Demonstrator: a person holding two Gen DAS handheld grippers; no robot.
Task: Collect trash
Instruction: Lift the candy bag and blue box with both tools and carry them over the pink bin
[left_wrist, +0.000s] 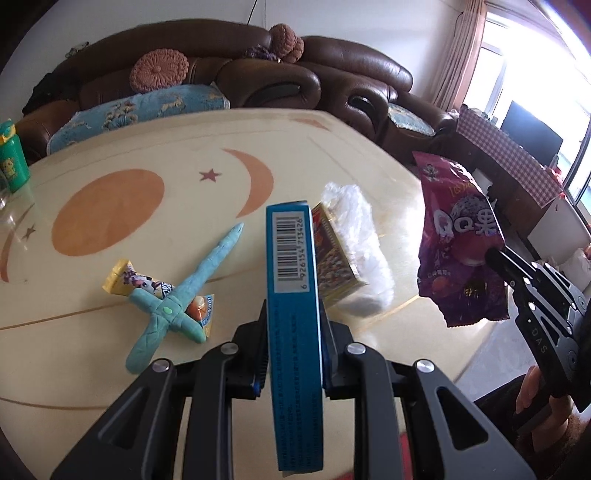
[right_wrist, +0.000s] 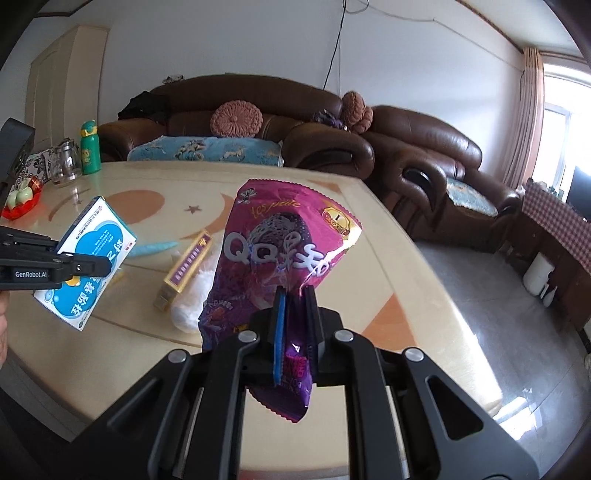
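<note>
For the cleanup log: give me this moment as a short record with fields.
left gripper: shut on blue box
right gripper: shut on purple snack bag
left on table: candy wrapper, teal felt sword lying across it, yellow box, white plastic bag
far table edge: green bottle

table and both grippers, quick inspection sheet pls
surface: cream table with orange moon and star pattern
job's things: blue box and purple snack bag lifted; gold box, white plastic wad and candy wrapper on the table
clutter: teal plush sword, green bottle, glass jug
grippers: left gripper shut on blue box; right gripper shut on purple snack bag
cables: one black cable down the wall
surroundings: brown leather sofas, window
</note>
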